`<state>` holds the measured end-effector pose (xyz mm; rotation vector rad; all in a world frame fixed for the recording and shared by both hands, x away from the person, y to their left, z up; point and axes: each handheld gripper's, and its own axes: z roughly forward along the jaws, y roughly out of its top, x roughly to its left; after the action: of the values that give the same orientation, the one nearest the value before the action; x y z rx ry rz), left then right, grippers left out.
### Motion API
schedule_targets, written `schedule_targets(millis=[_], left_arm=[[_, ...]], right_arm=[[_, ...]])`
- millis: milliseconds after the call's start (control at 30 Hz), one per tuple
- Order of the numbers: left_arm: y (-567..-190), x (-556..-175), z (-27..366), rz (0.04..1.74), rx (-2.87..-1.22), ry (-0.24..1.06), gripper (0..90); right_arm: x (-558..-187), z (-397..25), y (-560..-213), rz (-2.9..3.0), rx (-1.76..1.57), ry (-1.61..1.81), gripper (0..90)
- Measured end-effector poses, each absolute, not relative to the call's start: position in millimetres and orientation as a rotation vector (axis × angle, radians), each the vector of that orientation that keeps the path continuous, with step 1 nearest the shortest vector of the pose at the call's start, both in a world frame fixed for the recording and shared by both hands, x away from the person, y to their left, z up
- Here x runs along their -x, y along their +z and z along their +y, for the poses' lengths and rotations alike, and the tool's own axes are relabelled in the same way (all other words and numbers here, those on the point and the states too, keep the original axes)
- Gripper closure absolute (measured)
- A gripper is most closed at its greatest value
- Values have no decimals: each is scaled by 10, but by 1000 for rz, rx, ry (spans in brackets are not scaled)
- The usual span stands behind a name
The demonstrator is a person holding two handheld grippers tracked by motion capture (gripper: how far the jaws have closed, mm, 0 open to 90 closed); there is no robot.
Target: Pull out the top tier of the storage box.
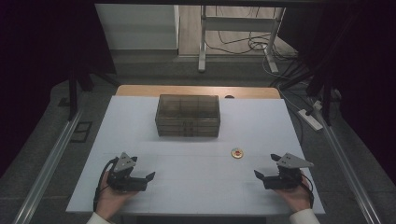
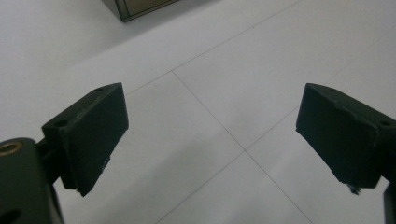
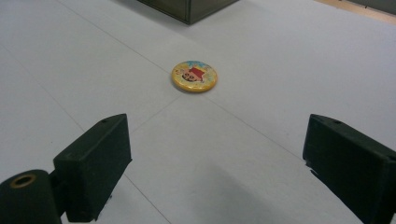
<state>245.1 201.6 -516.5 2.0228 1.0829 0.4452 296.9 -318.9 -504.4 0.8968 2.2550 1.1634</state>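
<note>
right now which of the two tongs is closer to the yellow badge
The right tongs: the yellow badge lies just ahead of them and slightly inward, while the left tongs sit across the white table.

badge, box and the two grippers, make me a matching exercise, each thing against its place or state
Things:
1. badge
2. box
3. left gripper
4. right gripper

Places or states:
A. translucent and dark, at the far middle of the table
B. open and empty, at the near right, nearest the badge
C. round and yellow with a red design, flat on the table in front of the box
D. open and empty, at the near left

Pairs: 1-C, 2-A, 3-D, 4-B
</note>
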Motion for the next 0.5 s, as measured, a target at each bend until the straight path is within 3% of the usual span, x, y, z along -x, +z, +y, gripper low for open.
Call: schedule_targets(millis=[500], left_arm=[[-5141,-2519,1935,1045,-2018,451,99]], right_arm=[[-2985,-3178,-5064,2264,-897,1144,76]])
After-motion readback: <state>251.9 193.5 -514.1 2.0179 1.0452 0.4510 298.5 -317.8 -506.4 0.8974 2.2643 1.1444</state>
